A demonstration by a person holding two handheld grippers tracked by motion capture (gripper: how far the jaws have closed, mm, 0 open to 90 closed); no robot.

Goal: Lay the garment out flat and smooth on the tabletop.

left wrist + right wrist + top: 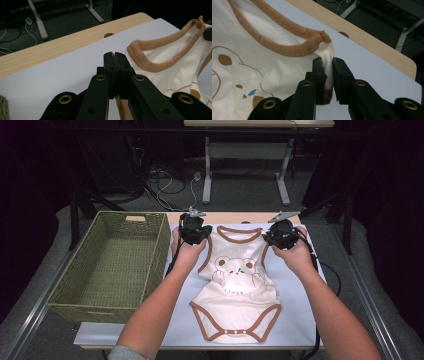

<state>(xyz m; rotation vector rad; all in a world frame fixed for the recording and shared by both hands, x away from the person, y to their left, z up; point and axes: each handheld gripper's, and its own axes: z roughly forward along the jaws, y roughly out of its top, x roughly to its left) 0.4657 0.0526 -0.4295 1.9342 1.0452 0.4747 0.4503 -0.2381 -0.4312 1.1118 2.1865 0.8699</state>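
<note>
At the centre of the high view, a cream baby bodysuit [237,287] with brown trim and a printed bear lies on a white table [300,320]. Its long axis runs from the neckline at the upper middle of the frame down to the snap flap at the lower middle. Both shoulders sit at the top of the garment, one on each side of the neck opening, and each hand holds a gripper at one of them. The left gripper [192,231] is at the shoulder left of centre; the right gripper [280,234] is at the shoulder right of centre. Neither hand is nearer; they mirror each other across the neckline.

Looking along the left gripper's own view, the left gripper's [115,56] jaws are pressed together, with a strip of brown-edged fabric pinched low between them and the brown neckband curving off to the right.

Seen from the right gripper's view, the right gripper [327,61] is clamped on a bunched fold of cream cloth at the shoulder, just below a small white snap button [322,45].

A woven green basket [114,265] stands at the left of the high view, beside the table's white surface and apart from the garment. Any lift or fold would likely pivot on these two shoulder grips.
</note>
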